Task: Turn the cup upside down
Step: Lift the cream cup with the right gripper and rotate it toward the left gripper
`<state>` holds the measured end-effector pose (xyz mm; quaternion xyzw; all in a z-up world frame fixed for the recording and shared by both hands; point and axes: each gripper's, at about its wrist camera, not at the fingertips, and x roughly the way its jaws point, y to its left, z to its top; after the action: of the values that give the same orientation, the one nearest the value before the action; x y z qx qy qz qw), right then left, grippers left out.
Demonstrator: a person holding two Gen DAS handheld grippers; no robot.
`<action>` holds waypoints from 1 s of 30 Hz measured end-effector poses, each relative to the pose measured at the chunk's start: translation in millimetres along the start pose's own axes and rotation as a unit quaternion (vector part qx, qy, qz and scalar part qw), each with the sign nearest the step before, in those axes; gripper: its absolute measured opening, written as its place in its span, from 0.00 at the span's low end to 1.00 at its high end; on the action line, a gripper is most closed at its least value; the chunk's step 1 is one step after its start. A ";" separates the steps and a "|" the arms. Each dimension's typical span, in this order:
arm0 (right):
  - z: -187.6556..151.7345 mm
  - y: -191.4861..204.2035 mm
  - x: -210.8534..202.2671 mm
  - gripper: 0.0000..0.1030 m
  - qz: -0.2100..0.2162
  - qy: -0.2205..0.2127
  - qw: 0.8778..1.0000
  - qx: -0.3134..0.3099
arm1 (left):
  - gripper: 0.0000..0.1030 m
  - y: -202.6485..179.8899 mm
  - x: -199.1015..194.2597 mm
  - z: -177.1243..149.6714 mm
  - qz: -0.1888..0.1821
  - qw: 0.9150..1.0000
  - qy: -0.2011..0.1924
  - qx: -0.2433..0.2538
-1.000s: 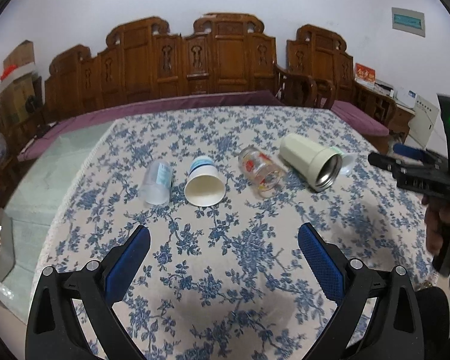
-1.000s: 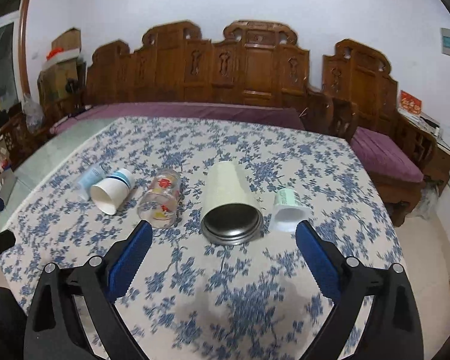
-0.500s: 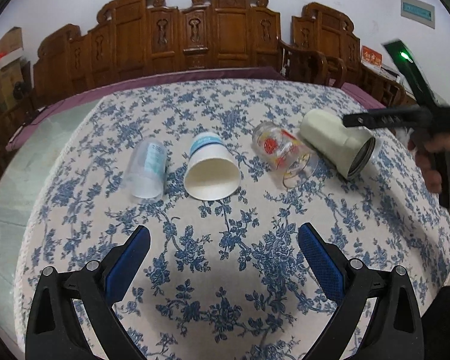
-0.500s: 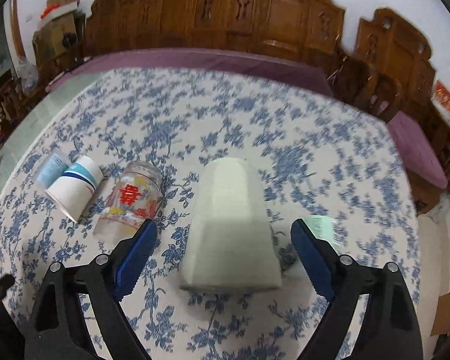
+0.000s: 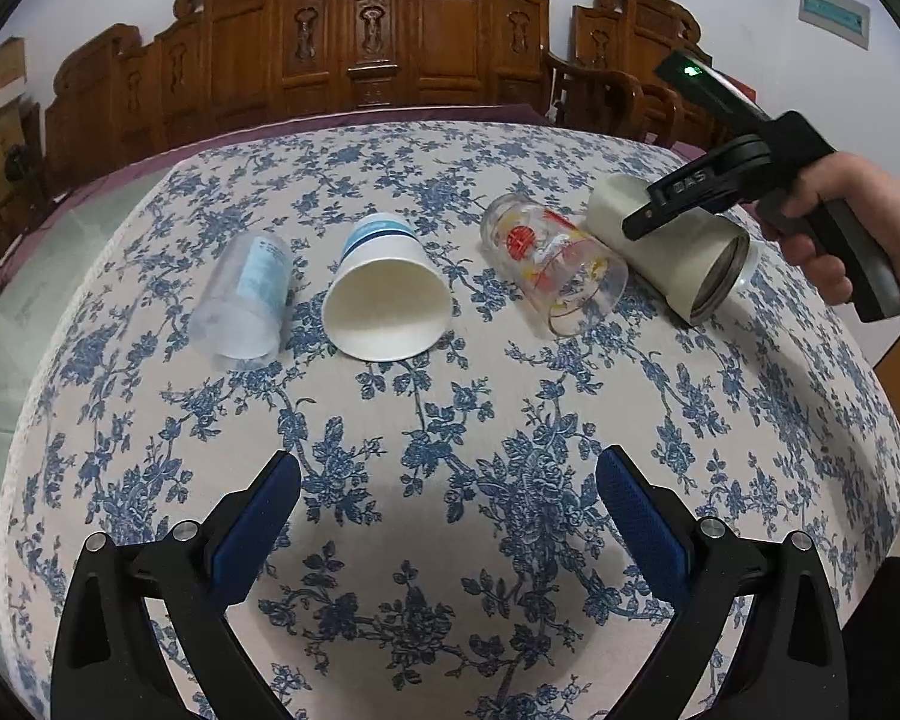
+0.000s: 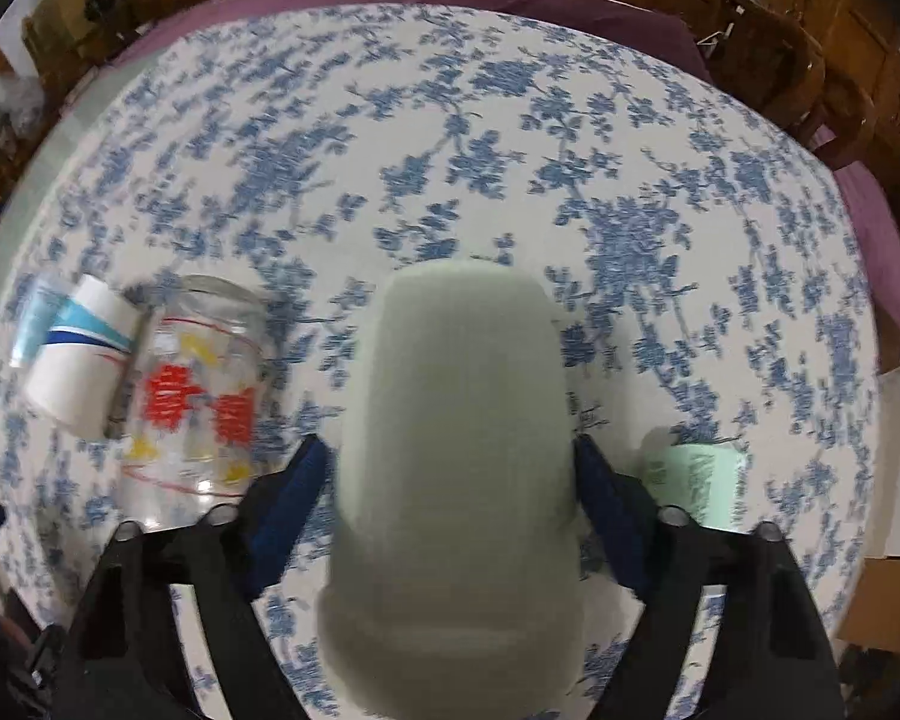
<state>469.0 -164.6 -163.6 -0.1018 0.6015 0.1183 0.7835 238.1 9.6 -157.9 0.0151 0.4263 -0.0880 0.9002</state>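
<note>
Several cups lie on their sides on the floral tablecloth (image 5: pixel 450 420). A cream cup with a steel rim (image 5: pixel 672 252) lies at the right; in the right wrist view the cream cup (image 6: pixel 456 450) fills the space between my right gripper's (image 6: pixel 453 468) blue pads (image 6: pixel 294 486). The jaws stand open on either side of it, close to its walls. My right gripper also shows from the side (image 5: pixel 660 213) over that cup. My left gripper (image 5: pixel 447 498) is open and empty above the near tablecloth.
A glass with red print (image 5: pixel 549 264), a white paper cup with blue bands (image 5: pixel 387 294) and a clear plastic cup (image 5: pixel 243 306) lie in a row to the left. A small pale green cup (image 6: pixel 696 480) lies right of the cream cup. Wooden chairs (image 5: pixel 390 30) stand behind the table.
My right gripper has moved down and forward until its open jaws straddle the cream cup. My left gripper has drawn slightly closer to the row of cups.
</note>
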 end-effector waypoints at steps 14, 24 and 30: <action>-46.2 12.1 -38.2 0.75 0.032 -0.036 0.999 -0.003 | 0.92 -3.7 -34.4 -14.3 0.003 1.000 -0.011 -0.006; -124.5 59.8 -76.0 0.76 0.076 -0.051 0.995 -0.031 | 0.92 12.5 -72.4 -40.0 0.020 0.999 -0.020 -0.027; -159.2 95.1 -71.2 0.76 0.118 -0.049 0.991 -0.024 | 0.92 26.3 -89.7 -49.6 0.035 0.998 -0.022 -0.039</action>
<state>275.8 -126.7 -137.1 -0.0429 0.5673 0.2297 0.7897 149.0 53.7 -121.7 -0.0074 0.4087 -0.0400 0.9118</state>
